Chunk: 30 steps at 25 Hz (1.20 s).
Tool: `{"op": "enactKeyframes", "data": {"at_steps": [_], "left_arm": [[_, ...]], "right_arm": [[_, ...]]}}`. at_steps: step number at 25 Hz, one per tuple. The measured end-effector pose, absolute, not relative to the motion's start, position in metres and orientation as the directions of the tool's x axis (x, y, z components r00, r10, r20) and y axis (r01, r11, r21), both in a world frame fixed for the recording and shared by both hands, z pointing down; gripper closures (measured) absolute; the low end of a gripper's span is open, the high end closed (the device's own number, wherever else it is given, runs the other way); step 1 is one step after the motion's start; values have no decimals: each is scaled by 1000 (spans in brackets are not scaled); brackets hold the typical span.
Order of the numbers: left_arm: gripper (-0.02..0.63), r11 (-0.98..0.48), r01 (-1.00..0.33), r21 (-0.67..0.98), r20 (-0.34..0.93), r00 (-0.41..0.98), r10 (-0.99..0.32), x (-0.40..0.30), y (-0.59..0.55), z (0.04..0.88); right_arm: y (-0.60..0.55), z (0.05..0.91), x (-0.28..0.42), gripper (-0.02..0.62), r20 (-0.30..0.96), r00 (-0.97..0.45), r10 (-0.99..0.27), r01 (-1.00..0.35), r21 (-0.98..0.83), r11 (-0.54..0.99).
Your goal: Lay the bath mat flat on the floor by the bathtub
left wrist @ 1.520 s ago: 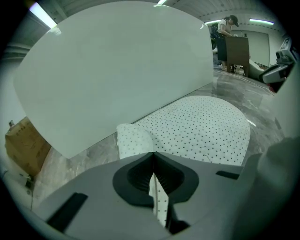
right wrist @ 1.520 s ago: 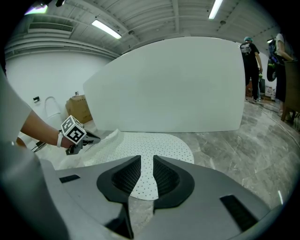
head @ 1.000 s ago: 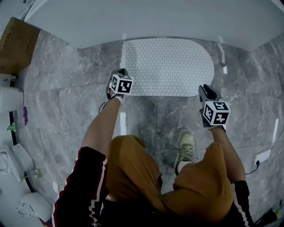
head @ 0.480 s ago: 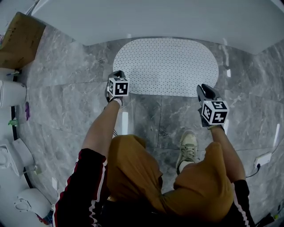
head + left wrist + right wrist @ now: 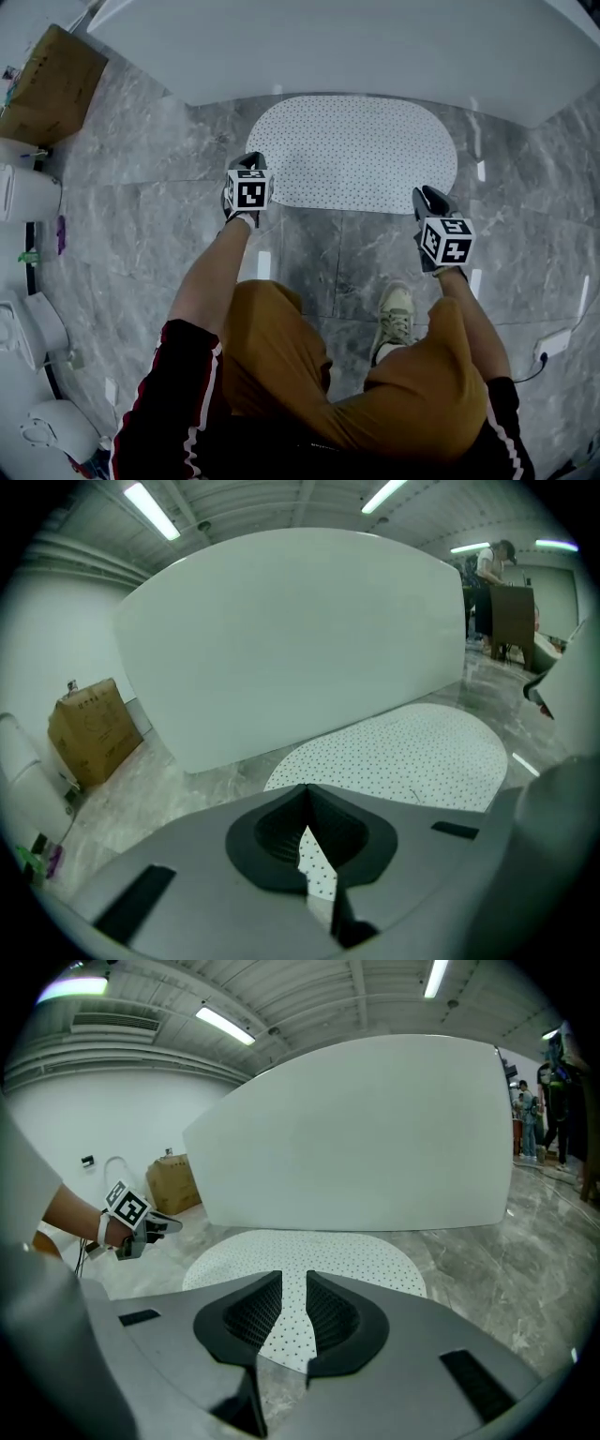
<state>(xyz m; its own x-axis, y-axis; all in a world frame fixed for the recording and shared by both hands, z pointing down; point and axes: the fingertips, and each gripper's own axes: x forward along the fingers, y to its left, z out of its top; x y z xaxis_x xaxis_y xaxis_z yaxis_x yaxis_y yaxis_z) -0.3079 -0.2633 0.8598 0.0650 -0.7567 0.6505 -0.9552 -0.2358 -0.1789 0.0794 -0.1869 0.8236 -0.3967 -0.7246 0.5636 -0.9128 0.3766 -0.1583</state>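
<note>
- While the mat (image 5: 352,150) lies flat beside the tub (image 5: 328,47), the left gripper (image 5: 305,794) pinches its near-left edge; the right gripper (image 5: 293,1281) hovers agape over the near-right edge.
- Probably light and floppy: hold the edges.

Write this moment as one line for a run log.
bath mat: flat on floor beside bathtub | left gripper: jaw tips together, at mat's left edge | right gripper: jaws apart, empty, near mat's right edge

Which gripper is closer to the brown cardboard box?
Left. The left gripper sits across grey floor from the cardboard box; the right gripper is farther, beyond the white dotted oval mat's other end.
</note>
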Motion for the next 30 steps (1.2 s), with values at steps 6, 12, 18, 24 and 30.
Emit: {"op": "enactKeyframes", "data": {"at_steps": [6,12,18,24,30], "left_arm": [[589,-220,-975,-32,571,163,-805,-293,-251,810],[589,-241,-970,23,485,222,-846,-292,-237,751],[589,-251,-968,-17,410,222,-885,-304,-235,694],[589,-224,-972,-74,367,182,-912,-324,-230,639],[589,-215,-972,-92,298,179,-938,-333,-224,588]], "right_arm": [[-193,806,92,492,544,-375,-751,-924,-161,346],[-204,776,107,494,533,-346,-772,-935,-129,330],[-223,715,118,500,487,-324,-811,-941,-72,332],[-239,636,124,500,419,-299,-858,-948,-30,316],[-247,565,119,500,359,-288,-888,-951,3,309]]}}
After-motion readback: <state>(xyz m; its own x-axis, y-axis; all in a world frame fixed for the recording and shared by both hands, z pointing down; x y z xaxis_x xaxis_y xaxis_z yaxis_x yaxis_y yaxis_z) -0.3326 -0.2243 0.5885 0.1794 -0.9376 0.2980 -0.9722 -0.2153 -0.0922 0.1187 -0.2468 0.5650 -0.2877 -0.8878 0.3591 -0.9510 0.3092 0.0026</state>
